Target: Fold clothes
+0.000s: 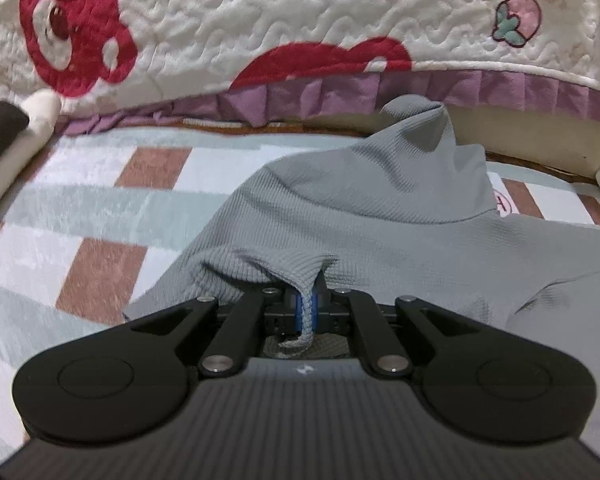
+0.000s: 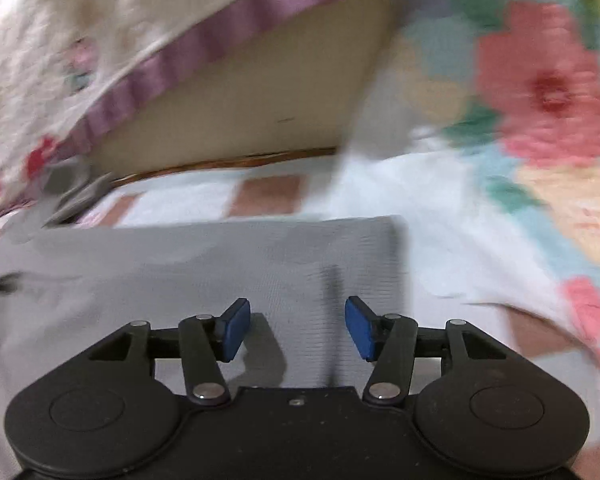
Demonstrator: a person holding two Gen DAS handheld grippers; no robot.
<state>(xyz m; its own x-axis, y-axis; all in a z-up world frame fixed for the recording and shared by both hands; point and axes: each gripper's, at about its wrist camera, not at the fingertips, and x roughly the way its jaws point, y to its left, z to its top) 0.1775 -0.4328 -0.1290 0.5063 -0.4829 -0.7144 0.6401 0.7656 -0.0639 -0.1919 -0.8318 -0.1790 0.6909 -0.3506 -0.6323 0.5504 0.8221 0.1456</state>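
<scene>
**Left gripper pinches a grey fold; right gripper gapes over the flat panel**

On the left side, the black two-finger left gripper [image 1: 305, 304] is clamped tight on a bunched edge of the grey ribbed-knit garment [image 1: 380, 208]; a tuft of the knit pokes back between its blue pads. From that pinch the cloth runs forward and to the right, rising to a peak near the purple pleated trim [image 1: 300, 94] of the white quilted bedspread with red bear print [image 1: 228, 20]. Left of the garment lies bare checked mat in pale blue, white and brown [image 1: 100, 216].

Further right, the black two-finger right gripper [image 2: 298, 328] stands wide apart, its blue pads [image 2: 360, 328] holding nothing, hovering low over a flat stretch of the same grey garment [image 2: 220, 264]. That stretch ends in a straight edge ahead of the gripper and a square corner to the front right. Beyond it sits a floral blanket with pink flowers [image 2: 540, 92]; this view is motion-blurred.

The relation that matters: the garment spreads to the right of the left grip, and its flat panel lies directly beneath the right gripper, so the lifted edge would travel rightward across the cloth. Whether this is an early or a closing fold, I cannot tell.
</scene>
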